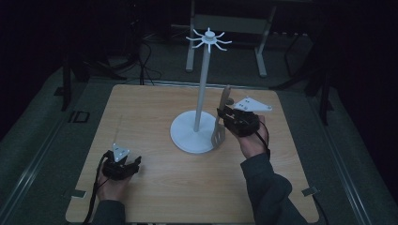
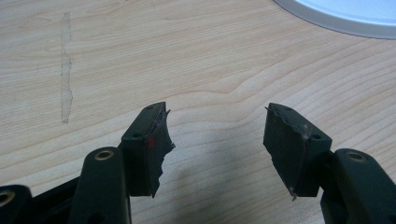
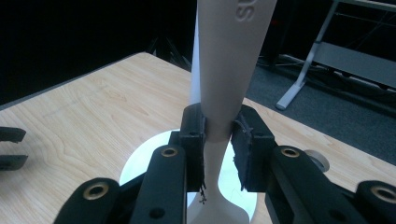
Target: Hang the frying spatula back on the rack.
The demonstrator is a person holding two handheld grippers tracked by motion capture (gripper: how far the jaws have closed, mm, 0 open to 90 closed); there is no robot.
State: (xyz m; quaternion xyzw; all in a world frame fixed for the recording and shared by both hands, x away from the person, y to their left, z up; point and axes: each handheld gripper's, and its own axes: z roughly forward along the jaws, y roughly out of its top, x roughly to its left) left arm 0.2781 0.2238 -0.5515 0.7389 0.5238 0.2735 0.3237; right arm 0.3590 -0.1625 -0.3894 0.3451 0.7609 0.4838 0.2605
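Your right gripper (image 1: 224, 123) is clamped on the handle of a pale slotted spatula (image 1: 219, 126), held upright just right of the white hook stand (image 1: 202, 89) at the middle of the bench (image 1: 155, 187). The grasp looks done; hanging the spatula on the hooks high above is left. Your left gripper (image 1: 123, 165) rests at the near left, its jaws wide apart with nothing between them. In the right gripper view the handle (image 3: 224, 70) carries raised letters, cut off; only "SU" can be read.
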